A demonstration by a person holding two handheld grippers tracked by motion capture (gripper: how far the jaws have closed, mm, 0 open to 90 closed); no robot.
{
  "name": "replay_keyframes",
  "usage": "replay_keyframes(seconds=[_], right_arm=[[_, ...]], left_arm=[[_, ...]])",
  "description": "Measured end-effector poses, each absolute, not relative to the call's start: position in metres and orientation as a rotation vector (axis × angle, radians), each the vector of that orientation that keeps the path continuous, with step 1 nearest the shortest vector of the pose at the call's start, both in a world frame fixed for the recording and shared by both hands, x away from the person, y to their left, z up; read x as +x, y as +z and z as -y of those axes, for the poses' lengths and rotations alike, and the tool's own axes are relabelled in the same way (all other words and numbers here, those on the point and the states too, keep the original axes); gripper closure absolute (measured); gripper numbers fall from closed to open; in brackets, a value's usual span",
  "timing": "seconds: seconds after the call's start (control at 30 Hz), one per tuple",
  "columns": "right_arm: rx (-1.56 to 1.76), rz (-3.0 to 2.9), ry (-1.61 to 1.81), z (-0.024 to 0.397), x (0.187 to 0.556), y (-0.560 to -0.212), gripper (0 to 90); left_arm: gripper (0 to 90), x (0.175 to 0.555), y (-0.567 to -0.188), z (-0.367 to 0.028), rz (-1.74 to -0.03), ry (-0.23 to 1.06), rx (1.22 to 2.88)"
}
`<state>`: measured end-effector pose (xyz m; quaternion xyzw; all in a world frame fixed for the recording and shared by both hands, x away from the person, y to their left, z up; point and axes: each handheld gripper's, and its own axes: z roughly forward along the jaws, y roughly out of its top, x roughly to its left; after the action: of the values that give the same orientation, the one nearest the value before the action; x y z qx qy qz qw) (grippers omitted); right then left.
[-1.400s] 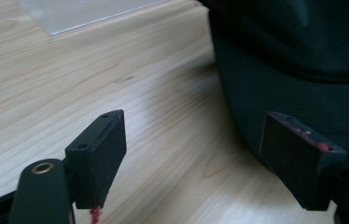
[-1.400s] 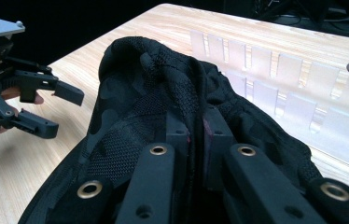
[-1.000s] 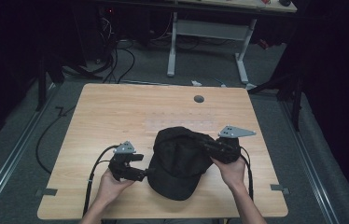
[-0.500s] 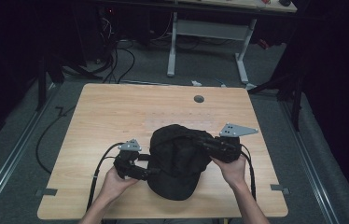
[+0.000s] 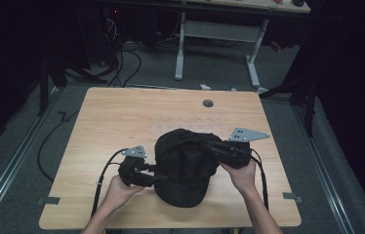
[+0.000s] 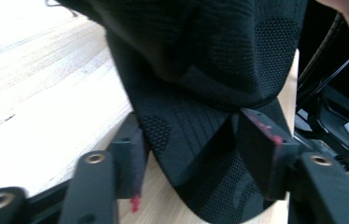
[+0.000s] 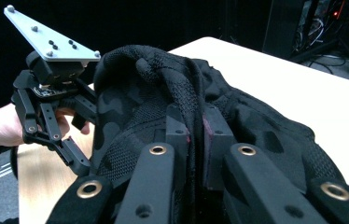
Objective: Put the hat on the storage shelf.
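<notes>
Pinching a fold of the black mesh camouflage cap (image 5: 185, 165) at the table's (image 5: 122, 117) six o'clock edge, the right gripper (image 7: 195, 128) has it clamped, while the left gripper's (image 6: 186, 154) jaws, just closing, straddle its brim unpressed

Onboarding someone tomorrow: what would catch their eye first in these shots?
The black cap near the front edge of the wooden table, a gripper at each side of it. The right gripper is pinched shut on a fold of the cap's mesh fabric. The left gripper straddles the brim, its jaws have just been closing, and whether its pads already press on the brim is unclear.
</notes>
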<state>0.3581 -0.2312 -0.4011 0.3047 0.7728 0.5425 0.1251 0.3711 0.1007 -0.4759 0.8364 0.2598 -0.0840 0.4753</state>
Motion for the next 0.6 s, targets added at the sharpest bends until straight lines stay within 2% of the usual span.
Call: replay_keyframes(seconds=[0.23, 0.6], right_arm=[[0.859, -2.238, 1.569, 0.231, 0.359, -0.402, 83.4], [0.853, -2.223, 1.567, 0.23, 0.359, -0.402, 80.9]], left_arm=[[61.0, 0.371, -0.473, -0.11, -0.63, -0.251, 2.0], [74.5, 0.371, -0.461, -0.123, -0.622, -0.292, 1.931]])
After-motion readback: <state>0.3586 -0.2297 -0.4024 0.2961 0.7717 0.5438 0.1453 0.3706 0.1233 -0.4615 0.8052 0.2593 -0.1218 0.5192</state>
